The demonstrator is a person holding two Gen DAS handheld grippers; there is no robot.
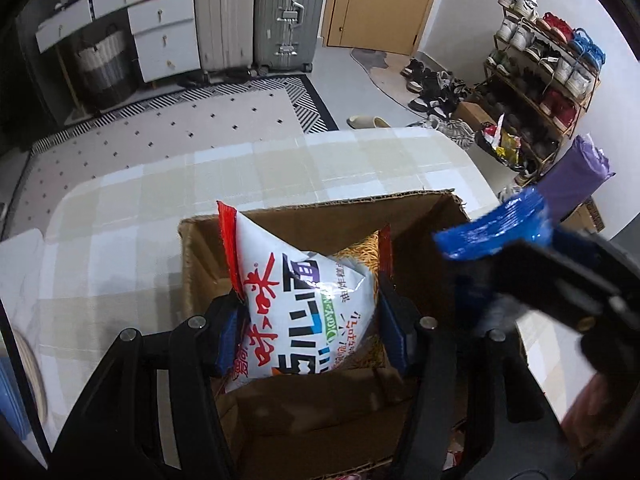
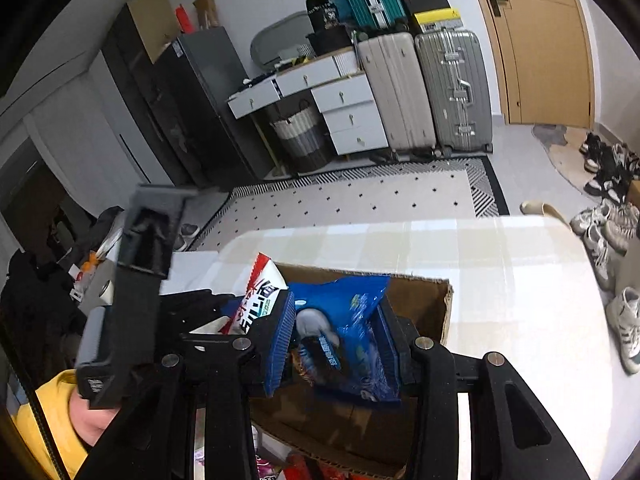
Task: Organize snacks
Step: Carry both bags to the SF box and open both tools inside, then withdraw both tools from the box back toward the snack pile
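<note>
On the left, the left gripper (image 1: 310, 316) has its jaws clamped on a white and red snack bag (image 1: 304, 300), which hangs over the open cardboard box (image 1: 320, 216) in the middle of the table (image 1: 120, 208). To its right, the right gripper (image 2: 336, 340) has its jaws set narrow on a blue snack bag (image 2: 352, 332), held above the same box toward its right half. The box's far wall (image 2: 420, 292) stands just behind both bags.

Both bags look to be in the carrying stage, with the drop into the box as the step in hand. The next move, as I judge it, calls for lowering each bag below the rim and then letting the jaws part, one side at a time so the two grippers do not knock together; they are near each other over the opening.

The box floor looks mostly bare from the left wrist view, so there is room inside. The rim edges are ragged cardboard, and a bag corner could catch there. More packets (image 2: 304, 468) lie at the near edge. Left and far of the box the table is open; its far right corner rounds off toward the shoes (image 2: 616, 232) on the floor.
</note>
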